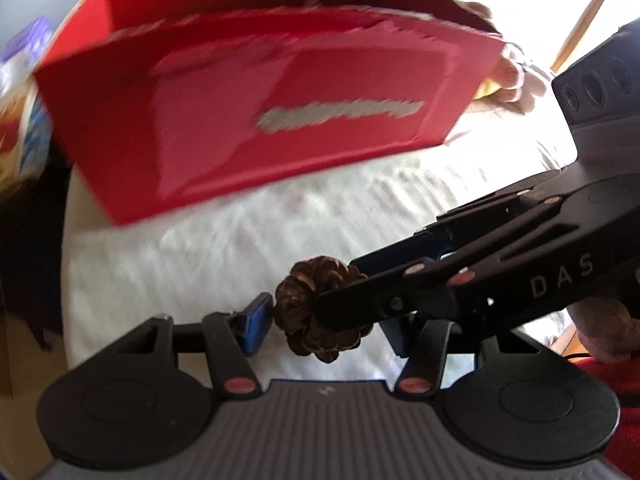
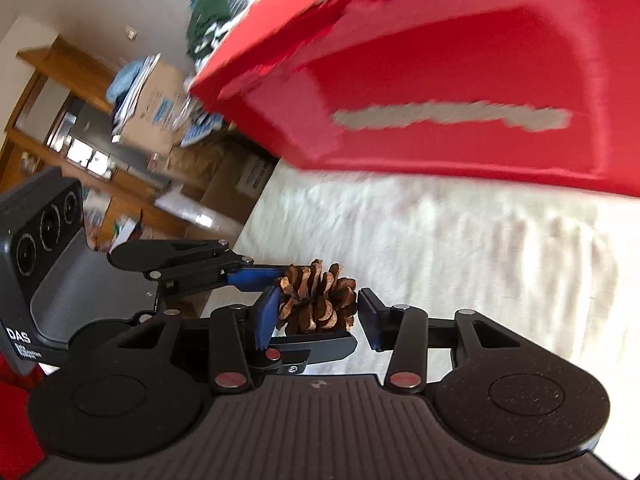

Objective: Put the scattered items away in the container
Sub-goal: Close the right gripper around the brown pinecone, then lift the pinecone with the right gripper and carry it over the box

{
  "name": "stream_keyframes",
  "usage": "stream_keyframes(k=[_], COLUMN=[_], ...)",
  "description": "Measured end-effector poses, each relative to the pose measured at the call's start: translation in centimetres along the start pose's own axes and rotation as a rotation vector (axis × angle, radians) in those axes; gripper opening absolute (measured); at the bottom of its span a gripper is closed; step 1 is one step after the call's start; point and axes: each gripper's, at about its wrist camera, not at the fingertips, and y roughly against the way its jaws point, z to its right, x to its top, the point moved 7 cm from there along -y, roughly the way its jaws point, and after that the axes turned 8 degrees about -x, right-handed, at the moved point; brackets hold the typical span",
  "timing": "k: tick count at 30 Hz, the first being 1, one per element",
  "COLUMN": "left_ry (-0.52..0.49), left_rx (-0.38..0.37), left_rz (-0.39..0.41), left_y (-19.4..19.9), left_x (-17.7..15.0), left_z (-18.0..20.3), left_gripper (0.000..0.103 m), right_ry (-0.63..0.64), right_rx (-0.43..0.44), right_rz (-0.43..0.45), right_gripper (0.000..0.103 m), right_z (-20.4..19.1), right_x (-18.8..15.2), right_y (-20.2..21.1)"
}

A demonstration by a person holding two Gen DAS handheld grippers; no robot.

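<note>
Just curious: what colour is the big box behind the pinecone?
Red, with a pale grey strip on its side; the box shows best in the left wrist view.

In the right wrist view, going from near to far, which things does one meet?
Pine cone between the right gripper fingers → white cloth → red box.

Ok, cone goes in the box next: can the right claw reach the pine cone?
Probably yes: the pine cone sits between the open pads of the right claw, though the left claw seems to grip it.
</note>
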Motion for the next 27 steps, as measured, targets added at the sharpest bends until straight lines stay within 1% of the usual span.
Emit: stream_keyframes(k=[3, 6, 10, 14, 15, 17, 18, 20, 21, 22, 24, 27], left_ry=[-0.053, -0.083, -0.092, -0.100, -0.107, -0.112, -0.112, -0.112, -0.110, -0.105, -0.093, -0.077], left_rx=[-0.016, -0.039, -0.078, -0.108, -0.109, -0.123, -0.132, -0.124, -0.119, -0.120, -0.131, -0.135], left_rz=[0.002, -0.001, -0.009, -0.020, -0.023, -0.018, -0.011, 0.009, 0.016, 0.018, 0.005, -0.009], left_y=[-1.1, -2.1, -3.1, -3.8, -3.9, -3.8, -3.7, -3.2, -3.0, -2.9, -2.9, -3.2], left_x=[1.0, 1.7, 2.3, 2.4, 2.4, 2.4, 2.4, 2.4, 2.4, 2.3, 2.1, 1.9], left_z=[1.2, 2.2, 2.8, 3.4, 3.5, 3.7, 3.7, 3.6, 3.5, 3.3, 3.1, 2.8], left_gripper=[0.059, 0.059, 0.059, 0.059, 0.060, 0.068, 0.075, 0.077, 0.072, 0.065, 0.056, 0.054], right_ry=[-0.058, -0.123, -0.182, -0.206, -0.209, -0.212, -0.213, -0.215, -0.217, -0.219, -0.219, -0.218], right_rx=[-0.027, -0.058, -0.088, -0.115, -0.116, -0.119, -0.120, -0.121, -0.119, -0.116, -0.115, -0.108], right_rz=[0.038, 0.067, 0.098, 0.094, 0.093, 0.094, 0.092, 0.083, 0.081, 0.079, 0.079, 0.076], right_gripper=[0.046, 0.046, 0.046, 0.047, 0.047, 0.048, 0.048, 0.053, 0.053, 0.053, 0.053, 0.051], right_z=[1.5, 3.0, 4.4, 5.3, 5.4, 5.5, 5.5, 5.6, 5.6, 5.5, 5.5, 5.3], right_x=[0.1, 0.0, -0.4, -0.6, -0.6, -0.5, -0.5, -0.5, -0.5, -0.5, -0.5, -0.6], right_y=[1.4, 2.4, 3.3, 3.4, 3.5, 3.5, 3.5, 3.3, 3.2, 3.2, 3.2, 3.1])
